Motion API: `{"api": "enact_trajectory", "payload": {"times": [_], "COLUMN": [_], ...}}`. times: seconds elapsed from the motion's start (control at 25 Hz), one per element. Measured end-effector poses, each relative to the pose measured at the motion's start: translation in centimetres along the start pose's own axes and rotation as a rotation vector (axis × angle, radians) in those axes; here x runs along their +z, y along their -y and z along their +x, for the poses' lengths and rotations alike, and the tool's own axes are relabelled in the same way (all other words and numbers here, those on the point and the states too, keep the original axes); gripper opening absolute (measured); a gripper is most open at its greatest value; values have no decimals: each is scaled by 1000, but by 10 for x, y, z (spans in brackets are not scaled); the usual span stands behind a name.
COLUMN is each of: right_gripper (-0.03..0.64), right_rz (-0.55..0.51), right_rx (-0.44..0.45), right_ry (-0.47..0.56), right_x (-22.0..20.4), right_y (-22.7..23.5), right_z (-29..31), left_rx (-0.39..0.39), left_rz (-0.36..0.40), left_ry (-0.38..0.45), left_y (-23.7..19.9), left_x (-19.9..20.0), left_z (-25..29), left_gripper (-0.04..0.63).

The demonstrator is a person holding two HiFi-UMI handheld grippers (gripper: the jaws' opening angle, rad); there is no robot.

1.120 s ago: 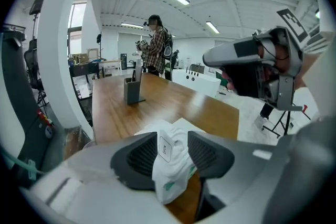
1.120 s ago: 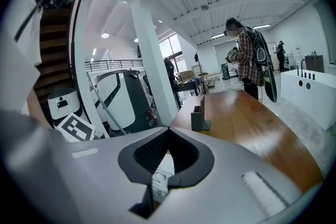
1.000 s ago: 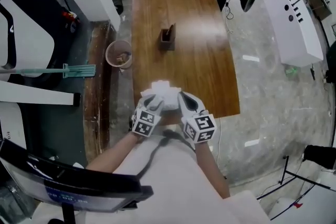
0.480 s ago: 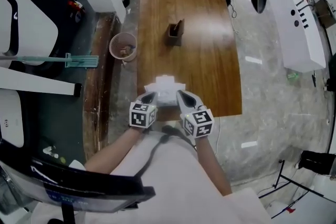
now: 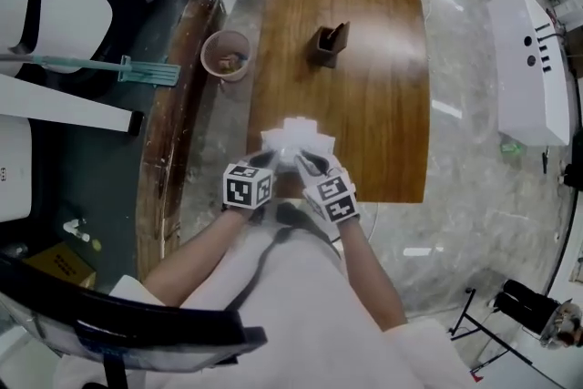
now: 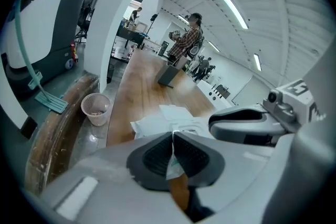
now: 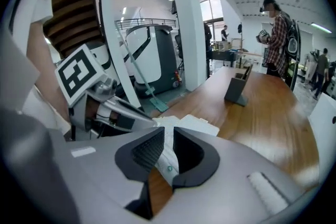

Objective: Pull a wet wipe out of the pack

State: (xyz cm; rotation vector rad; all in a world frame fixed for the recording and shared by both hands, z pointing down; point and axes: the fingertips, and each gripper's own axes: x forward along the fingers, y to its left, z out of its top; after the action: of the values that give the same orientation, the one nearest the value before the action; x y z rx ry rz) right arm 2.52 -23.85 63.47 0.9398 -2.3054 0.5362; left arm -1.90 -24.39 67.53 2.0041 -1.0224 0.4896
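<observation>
Both forearms (image 5: 364,273) come in from the bottom of the head view and meet at the near end of the wooden table (image 5: 373,96), with the grippers angled forward and down so their tips almost meet over the pack (image 5: 296,139)

The left gripper (image 5: 270,161) has its marker cube facing up. Its jaws have just been closing and are now pinched together on a thin flap of the pack's white film, which sticks out below the pads in the left gripper view

The right gripper (image 5: 306,165) sits just beside it, rolled a bit inward. Its pads are clamped on another strip of the same white film, and that strip fills the narrow gap between them

The pack itself is a crumpled white bundle right at the gripper tips, over the near end of the table. Can't tell if it's resting on the wood or lifted off it, and I can't make out a loose wipe

Containers: a small pinkish bin (image 5: 227,56) stands on the floor just off the table's left edge with some scraps in the bottom. A dark holder (image 5: 331,45) stands upright further up the table, well apart from the pack, and I can't tell what's in it
</observation>
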Motion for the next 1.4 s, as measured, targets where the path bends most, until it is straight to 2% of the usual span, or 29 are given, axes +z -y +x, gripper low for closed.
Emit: {"api": "enact_trajectory", "payload": {"times": [0.24,0.68,0.88,1.04,1.12,1.4], "right_gripper": [61,61,57,46,15,11], "right_rz": [-56,-42,-9,58,78,101], "right_rx": [47,71,101,131,126,105], "right_ry": [-85,-176,-223,-252,-263,-238], "right_x": [-13,-21,-25,-28,-29,-26], "right_y": [-13,-9,-9,-9,-6,-1], "right_z": [18,35,39,39,40,38], "left_rx": [-46,-79,-91,-97,-100,-113], "left_rz": [30,27,51,56,61,73], "left_ry": [-1,-12,-29,-42,-44,-45], "left_y": [-1,-2,-3,-5,-5,-4], "left_x": [-3,-3,-5,-8,-8,-5], "left_z": [0,-1,-3,-3,-3,-5], "left_gripper": [17,17,15,15,15,15]}}
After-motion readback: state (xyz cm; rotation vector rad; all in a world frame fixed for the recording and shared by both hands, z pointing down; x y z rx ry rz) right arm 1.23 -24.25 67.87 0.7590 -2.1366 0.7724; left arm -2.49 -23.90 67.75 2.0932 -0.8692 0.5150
